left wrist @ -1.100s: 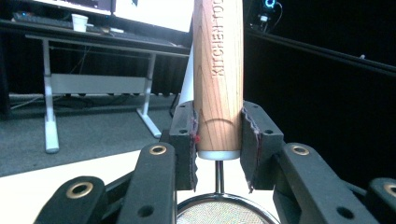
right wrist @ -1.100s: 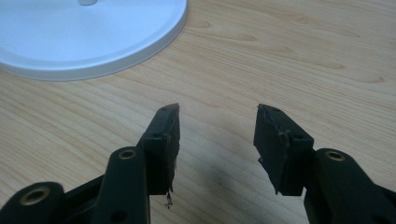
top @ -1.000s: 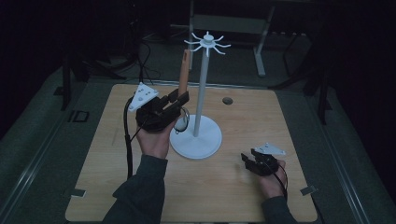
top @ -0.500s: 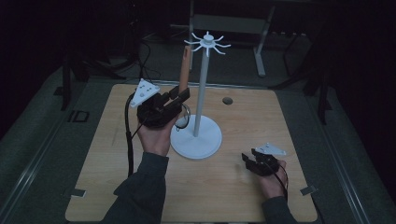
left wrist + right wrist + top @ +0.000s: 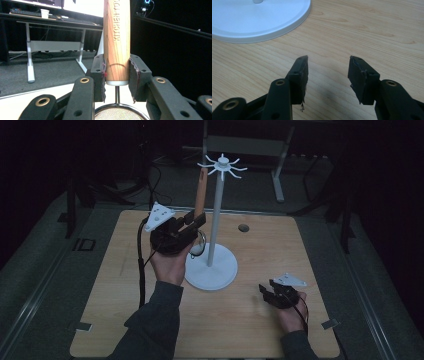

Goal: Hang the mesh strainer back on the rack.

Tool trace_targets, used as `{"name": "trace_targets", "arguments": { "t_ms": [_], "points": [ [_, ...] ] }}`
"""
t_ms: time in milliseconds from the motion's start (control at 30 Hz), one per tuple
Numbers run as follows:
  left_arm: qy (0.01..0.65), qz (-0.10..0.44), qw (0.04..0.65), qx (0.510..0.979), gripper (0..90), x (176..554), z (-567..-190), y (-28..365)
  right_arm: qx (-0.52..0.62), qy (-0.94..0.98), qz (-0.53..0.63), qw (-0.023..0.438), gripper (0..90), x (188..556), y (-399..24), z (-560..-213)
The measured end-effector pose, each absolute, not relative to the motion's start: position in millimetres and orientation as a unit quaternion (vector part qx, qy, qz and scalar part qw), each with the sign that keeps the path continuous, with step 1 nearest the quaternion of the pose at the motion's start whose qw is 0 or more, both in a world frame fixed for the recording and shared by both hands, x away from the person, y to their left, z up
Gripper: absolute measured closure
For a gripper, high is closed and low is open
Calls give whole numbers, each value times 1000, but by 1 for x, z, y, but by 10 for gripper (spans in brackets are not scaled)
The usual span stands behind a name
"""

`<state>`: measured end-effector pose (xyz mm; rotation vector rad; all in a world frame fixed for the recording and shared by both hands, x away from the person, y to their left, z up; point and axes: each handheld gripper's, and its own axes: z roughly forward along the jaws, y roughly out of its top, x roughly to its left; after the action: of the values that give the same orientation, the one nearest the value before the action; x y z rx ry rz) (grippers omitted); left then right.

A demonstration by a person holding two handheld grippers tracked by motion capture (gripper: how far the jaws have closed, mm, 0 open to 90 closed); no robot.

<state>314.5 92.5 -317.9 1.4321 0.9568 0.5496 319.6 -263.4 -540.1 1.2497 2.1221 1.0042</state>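
The matte black left gripper carries a pale grey three-cornered plate dotted with small holes on its top, and a black cable trails from it down along a dark grey long sleeve. Its black fingers have ridged, saw-edged pads, and brass-coloured rivets sit in the linkage bars. The matte black right gripper bears a like grey plate, with a thin black cable beside it.

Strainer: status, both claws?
Left claw shut on strainer handle, upright beside rack. Right claw open, empty, low over table. Nothing in the way.
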Motion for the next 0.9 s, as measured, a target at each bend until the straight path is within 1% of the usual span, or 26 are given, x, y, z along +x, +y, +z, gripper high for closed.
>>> {"name": "trace_targets", "arguments": {
  "t_ms": [900],
  "points": [
    [421, 236, 606, 632, 692, 327, -319, 81, 457, 776, 365, 238, 501, 319, -264, -541]
  ]
}}
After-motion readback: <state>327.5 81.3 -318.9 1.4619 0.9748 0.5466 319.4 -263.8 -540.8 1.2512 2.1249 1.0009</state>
